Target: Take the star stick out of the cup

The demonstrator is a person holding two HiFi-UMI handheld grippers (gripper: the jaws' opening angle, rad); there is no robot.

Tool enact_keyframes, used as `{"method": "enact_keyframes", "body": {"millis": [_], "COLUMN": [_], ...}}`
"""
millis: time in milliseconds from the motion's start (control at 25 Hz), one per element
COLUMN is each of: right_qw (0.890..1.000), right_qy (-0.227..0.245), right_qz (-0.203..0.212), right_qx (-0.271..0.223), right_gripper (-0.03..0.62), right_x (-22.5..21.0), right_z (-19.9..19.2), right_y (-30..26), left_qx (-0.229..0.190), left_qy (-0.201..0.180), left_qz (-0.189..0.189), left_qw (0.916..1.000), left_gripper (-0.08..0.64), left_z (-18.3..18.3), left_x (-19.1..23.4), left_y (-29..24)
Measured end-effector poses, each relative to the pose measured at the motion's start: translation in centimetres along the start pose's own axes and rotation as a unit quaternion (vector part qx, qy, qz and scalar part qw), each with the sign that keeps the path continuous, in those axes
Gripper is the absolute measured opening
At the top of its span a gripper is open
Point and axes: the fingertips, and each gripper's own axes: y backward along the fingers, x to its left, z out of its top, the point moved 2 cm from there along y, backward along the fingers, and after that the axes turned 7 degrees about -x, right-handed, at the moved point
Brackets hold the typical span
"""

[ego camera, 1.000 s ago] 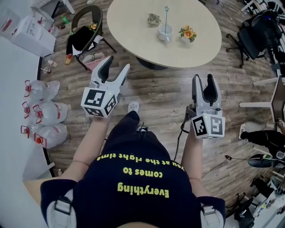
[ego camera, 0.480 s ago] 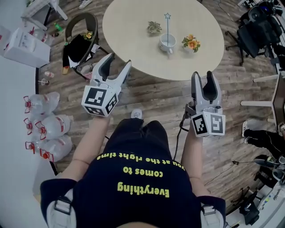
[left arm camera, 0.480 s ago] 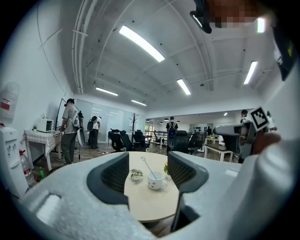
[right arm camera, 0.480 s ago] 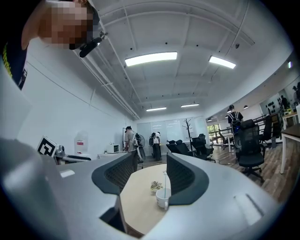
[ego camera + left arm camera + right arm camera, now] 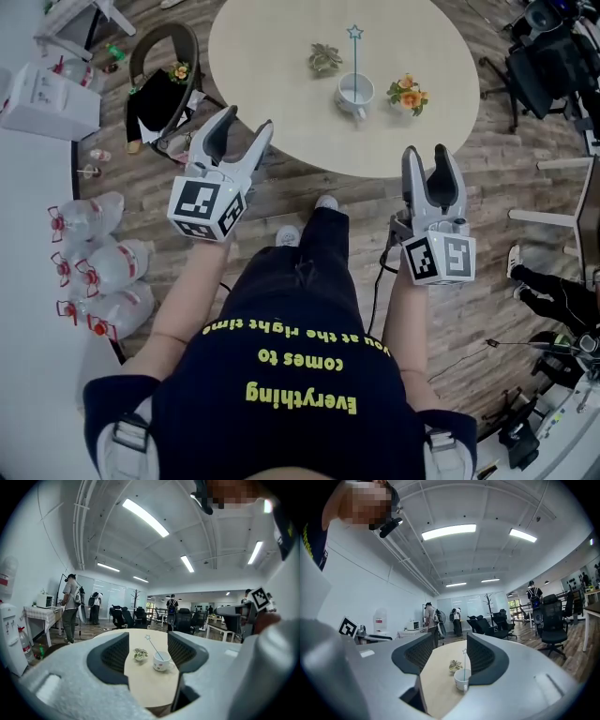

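Rising out of a white cup point(image 5: 354, 106), the star stick point(image 5: 355, 58) is a thin, pale rod topped by 1 small outlined star of light blue; its lower end sits inside the cup, and in the left gripper view it slants a little to the left. The cup has a handle and faint small marks on its wall, and it stands near the middle of the round, cream-coloured table point(image 5: 272, 103), well in from the near edge. A small green succulent point(image 5: 324, 59) sits just left of the cup and slightly farther from the near edge, and a pot of orange flowers point(image 5: 409, 94) sits just right of it. The left gripper point(image 5: 247, 119) and the right gripper point(image 5: 426, 150) are both held short of the table's near edge, well apart from the cup, each with its jaws spread and nothing between the pads. The floor point(image 5: 487, 159) is grey-brown wood plank. A black chair point(image 5: 169, 70) stands by the table's left edge, large water bottles point(image 5: 94, 253) lie along the left wall, and a dark office chair point(image 5: 548, 61) stands to the right. The left gripper view shows an open office with long ceiling lights point(image 5: 145, 517) and 2 people point(image 5: 70, 606) standing at the left.
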Motion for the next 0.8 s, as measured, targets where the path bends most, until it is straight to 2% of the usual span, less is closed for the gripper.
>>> {"method": "enact_keyframes", "body": {"millis": [280,520,800], "right_qw": [0.999,0.997,0.995], "right_qy": [-0.002,0.000,-0.007], "right_qz": [0.049,0.070,0.095], "right_qx": [0.004,-0.012,-0.013], "right_gripper": [0.229,0.230,0.230], "right_x": [-2.0,-6.4,-10.9], "right_z": [0.3,1.9,2.1], "right_y": [-5.6,-9.7,-13.3], "left_qx": [-0.006,-0.020,-0.015], "left_qy": [-0.005,-0.011,-0.018], "left_qz": [0.021,0.046,0.077], "left_qw": [0.9997,0.9987,0.9968], "left_gripper": [0.256,0.256,0.256], "left_z": [1.2,2.4,2.3], "left_x": [0.8,0.9,0.3], "left_y": [-4.4,-9.2,-13.1]}}
